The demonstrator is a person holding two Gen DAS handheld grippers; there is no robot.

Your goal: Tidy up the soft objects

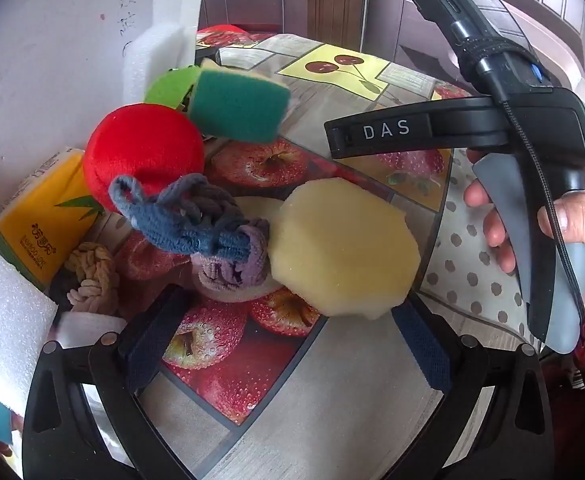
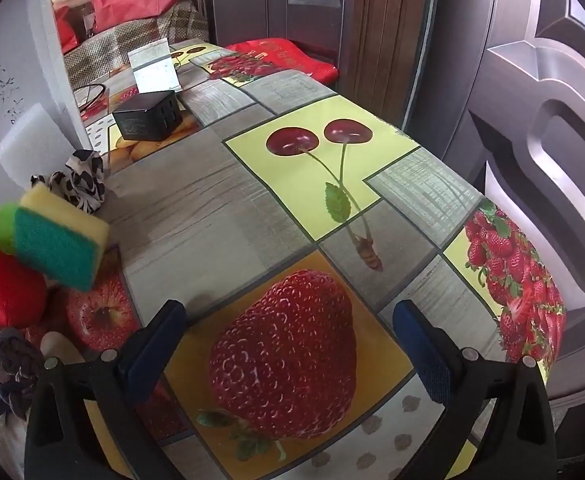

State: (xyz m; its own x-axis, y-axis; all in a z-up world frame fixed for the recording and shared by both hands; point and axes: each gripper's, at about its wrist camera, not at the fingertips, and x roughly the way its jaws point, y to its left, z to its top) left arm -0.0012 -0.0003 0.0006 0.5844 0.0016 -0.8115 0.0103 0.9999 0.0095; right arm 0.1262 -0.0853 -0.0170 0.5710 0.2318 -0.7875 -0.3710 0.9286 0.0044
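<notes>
In the left wrist view my left gripper (image 1: pixel 288 344) is open and empty just in front of a pale yellow round sponge (image 1: pixel 344 248). Left of the sponge lie a blue and purple knitted rope toy (image 1: pixel 196 224), a red plush ball (image 1: pixel 144 156), a green ball (image 1: pixel 170 88) and a green-and-yellow scouring sponge (image 1: pixel 238 106) leaning on them. A beige rope knot (image 1: pixel 92 276) lies nearer left. My right gripper (image 2: pixel 288 344) is open and empty above the printed strawberry; it also shows in the left wrist view (image 1: pixel 532 160), to the right. The scouring sponge (image 2: pixel 58 246) and red ball (image 2: pixel 4 284) show at the right wrist view's left edge.
The table (image 2: pixel 196 208) has a fruit-print cloth. A yellow tissue pack (image 1: pixel 40 216) and white foam (image 1: pixel 4 312) stand at the left by the wall. A black cube charger (image 2: pixel 148 116), a patterned cloth (image 2: pixel 80 178) and a white card (image 2: pixel 154 66) lie further back. Doors stand behind and right.
</notes>
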